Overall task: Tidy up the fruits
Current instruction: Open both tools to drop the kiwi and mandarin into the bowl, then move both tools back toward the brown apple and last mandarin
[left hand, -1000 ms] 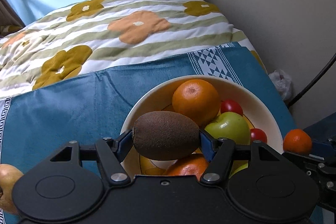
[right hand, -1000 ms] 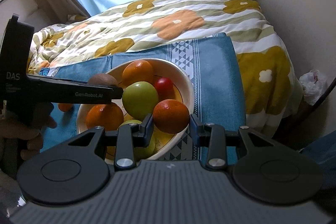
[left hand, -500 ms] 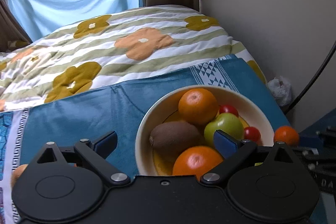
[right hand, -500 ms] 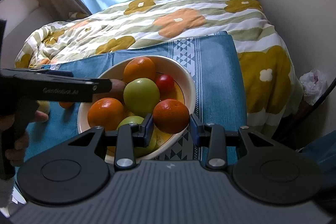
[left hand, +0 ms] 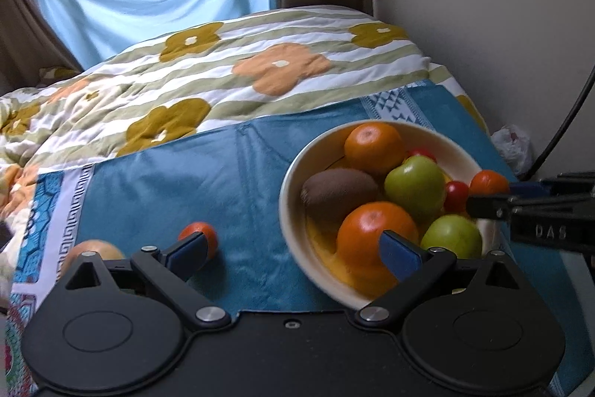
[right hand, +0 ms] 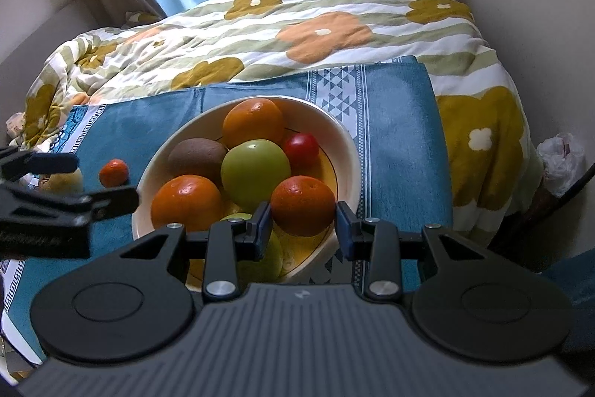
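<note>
Fruit gathering under way. Cream bowl (right hand: 349, 151) on blue cloth (left hand: 167, 188), already holding kiwi (left hand: 338, 192), oranges, green apples, cherry tomatoes. Right gripper (right hand: 302, 224) clamped on orange (right hand: 303, 205) over bowl's near rim; next move, likely: spread fingers, let it settle inside. Left gripper (left hand: 293, 253) wide, empty, left of bowl. Small tangerine (left hand: 199, 239) loose left of bowl; pear-like fruit (left hand: 93, 250) beyond it: probable next pickups. Left view shows pear plainly; right view shows grip on orange.

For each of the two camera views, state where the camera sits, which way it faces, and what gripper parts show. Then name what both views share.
Left wrist: on the left gripper, open, facing over the blue cloth; the right gripper's tip enters at right.
Right wrist: on the right gripper, shut on an orange at the bowl's near rim.
Shared: bowl, kiwi, small orange.
</note>
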The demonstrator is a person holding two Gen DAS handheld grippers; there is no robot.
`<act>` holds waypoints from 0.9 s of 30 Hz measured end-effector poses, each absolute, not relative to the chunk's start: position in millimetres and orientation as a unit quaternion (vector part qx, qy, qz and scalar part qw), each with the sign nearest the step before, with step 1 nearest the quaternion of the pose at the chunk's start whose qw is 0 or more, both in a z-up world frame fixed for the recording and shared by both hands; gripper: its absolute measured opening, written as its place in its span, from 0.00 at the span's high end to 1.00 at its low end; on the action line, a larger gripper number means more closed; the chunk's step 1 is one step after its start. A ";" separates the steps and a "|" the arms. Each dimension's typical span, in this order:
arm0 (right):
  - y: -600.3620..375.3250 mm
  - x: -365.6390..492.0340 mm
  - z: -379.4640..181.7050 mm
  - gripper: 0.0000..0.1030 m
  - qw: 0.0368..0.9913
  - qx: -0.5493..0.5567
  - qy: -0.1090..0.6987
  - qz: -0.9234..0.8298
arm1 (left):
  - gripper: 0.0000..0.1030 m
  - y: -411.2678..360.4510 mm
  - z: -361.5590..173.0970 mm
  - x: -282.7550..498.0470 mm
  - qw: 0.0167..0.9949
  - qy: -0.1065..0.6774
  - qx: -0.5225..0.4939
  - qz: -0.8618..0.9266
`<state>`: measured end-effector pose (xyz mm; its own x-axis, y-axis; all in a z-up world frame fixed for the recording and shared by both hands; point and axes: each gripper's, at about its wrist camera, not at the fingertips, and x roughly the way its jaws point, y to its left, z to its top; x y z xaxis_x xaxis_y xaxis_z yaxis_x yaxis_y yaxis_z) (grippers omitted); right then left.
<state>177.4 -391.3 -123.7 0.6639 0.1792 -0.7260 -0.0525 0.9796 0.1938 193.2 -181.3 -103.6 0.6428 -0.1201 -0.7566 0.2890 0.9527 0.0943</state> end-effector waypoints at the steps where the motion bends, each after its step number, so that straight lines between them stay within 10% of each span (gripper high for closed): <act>1: -391.3 177.8 -124.1 0.50 0.909 0.077 0.405 0.065 | 0.03 -179.4 -103.6 191.1 0.901 0.407 0.103 -0.111; 5: -389.6 177.9 -126.2 0.48 0.908 0.071 0.409 0.063 | 0.02 -173.0 -104.2 183.1 0.902 0.408 0.101 -0.097; 10: -388.6 174.2 -121.8 0.10 0.910 0.062 0.405 0.065 | 0.02 -167.4 -101.2 170.6 0.905 0.407 0.088 -0.086; 27: -369.2 156.2 -94.5 0.04 0.911 0.028 0.400 0.095 | 0.02 -142.3 -73.9 136.0 0.920 0.384 0.059 -0.038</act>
<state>156.2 -369.2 -94.5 0.6619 0.1957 -0.7236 -0.1509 0.9803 0.1271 136.0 -142.3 -73.9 0.7016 -0.0236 -0.7121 0.1150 0.9901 0.0805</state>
